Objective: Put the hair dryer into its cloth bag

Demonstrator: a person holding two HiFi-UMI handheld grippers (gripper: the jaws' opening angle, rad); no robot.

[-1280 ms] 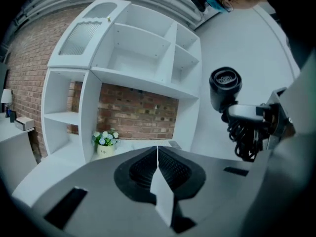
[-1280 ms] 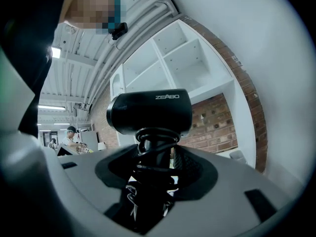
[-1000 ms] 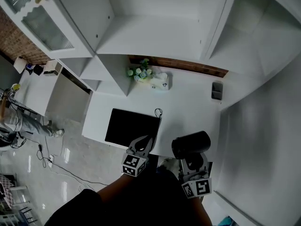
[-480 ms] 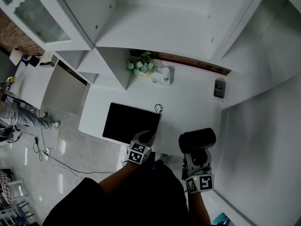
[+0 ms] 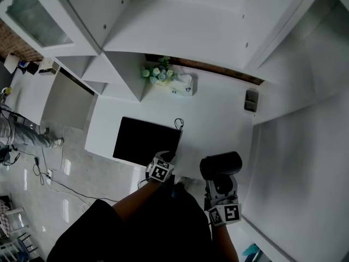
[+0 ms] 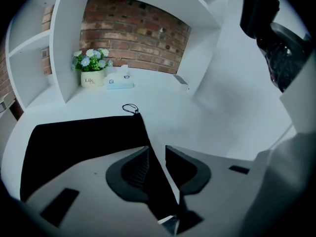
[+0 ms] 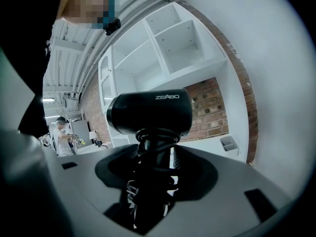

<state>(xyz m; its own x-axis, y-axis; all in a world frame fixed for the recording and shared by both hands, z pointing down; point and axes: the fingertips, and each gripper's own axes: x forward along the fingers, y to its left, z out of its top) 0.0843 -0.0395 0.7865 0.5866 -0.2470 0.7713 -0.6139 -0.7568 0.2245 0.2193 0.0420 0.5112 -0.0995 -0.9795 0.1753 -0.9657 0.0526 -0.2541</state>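
Note:
A black cloth bag (image 5: 144,141) lies flat on the white table (image 5: 218,124), its drawstring loop (image 5: 178,124) at the far right corner. My left gripper (image 5: 167,158) points down at the bag's near right corner. In the left gripper view the bag (image 6: 84,137) has its right edge running between the left gripper's (image 6: 157,154) jaws, which stand open with a gap beside the cloth. My right gripper (image 5: 223,185) is shut on the handle of a black hair dryer (image 5: 220,165). The hair dryer (image 7: 150,111) has its coiled cord round the handle and is held above the table's right side.
A flower pot (image 5: 157,74) and a tissue box (image 5: 182,85) stand at the back under white shelving. A small grey holder (image 5: 251,100) sits at the back right. The table's front edge runs just under my left gripper. A person (image 5: 22,135) stands far off at left.
My left gripper has dropped and tilted down onto the bag's near right corner. The right gripper with the hair dryer has sunk a little.

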